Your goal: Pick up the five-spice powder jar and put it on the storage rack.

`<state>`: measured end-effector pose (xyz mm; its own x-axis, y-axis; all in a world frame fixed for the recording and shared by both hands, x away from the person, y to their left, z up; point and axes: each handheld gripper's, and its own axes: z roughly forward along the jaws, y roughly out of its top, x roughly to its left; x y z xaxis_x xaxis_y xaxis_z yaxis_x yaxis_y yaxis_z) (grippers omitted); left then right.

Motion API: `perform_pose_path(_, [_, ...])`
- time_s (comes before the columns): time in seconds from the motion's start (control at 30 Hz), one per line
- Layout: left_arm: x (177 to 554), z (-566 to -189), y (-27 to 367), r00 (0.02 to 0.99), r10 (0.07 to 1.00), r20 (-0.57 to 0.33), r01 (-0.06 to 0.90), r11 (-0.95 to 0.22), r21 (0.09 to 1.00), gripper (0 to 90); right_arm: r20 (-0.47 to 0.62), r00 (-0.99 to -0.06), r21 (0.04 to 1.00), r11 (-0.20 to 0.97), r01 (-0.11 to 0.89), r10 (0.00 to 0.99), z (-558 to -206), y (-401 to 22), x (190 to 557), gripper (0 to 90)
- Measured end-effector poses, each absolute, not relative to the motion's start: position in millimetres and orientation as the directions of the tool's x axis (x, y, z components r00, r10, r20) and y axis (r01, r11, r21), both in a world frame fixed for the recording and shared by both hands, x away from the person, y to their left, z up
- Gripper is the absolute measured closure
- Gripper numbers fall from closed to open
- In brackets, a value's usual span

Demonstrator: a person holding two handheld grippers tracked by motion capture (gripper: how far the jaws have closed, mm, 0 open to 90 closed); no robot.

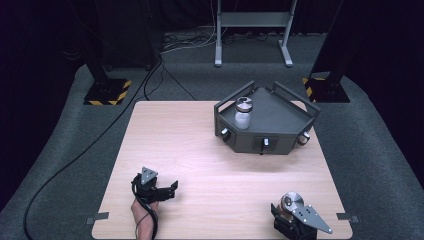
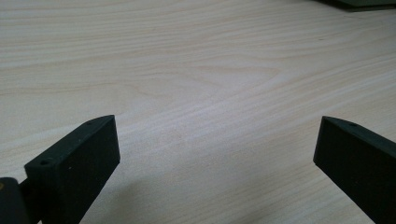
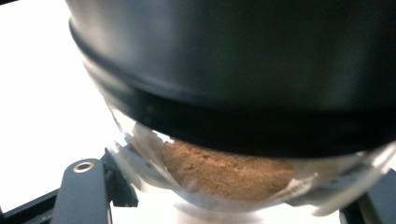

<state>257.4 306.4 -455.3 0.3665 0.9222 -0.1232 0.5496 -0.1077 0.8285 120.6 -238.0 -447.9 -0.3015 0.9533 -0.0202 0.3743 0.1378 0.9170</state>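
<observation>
A glass jar of brown powder (image 1: 290, 202) with a round metal lid is held near the table's front right corner. My right gripper (image 1: 286, 214) is shut on it. In the right gripper view the jar (image 3: 224, 172) sits very close between the two black jaws, its dark lid above the powder. My left gripper (image 1: 172, 190) rests low over the front left of the table, and its jaws stand wide apart. In the left gripper view nothing but bare wood lies between the left gripper's (image 2: 217, 135) jaws.
A dark grey angular tray (image 1: 277, 117) with rails and front knobs stands at the back right of the wooden table (image 1: 200, 150). A jar of white contents (image 1: 243, 116) stands upright in its left part. Cables and stand bases lie on the floor behind.
</observation>
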Motion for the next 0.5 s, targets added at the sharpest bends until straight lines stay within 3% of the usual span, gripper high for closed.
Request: perform_pose_path(0.5, [257.9,-454.8,306.2,0.368,0.922,-0.120,0.551,-0.113,0.827,0.2,-0.041,-0.297,0.921,0.152,0.358,0.954,-434.9,-242.3,124.9,30.0])
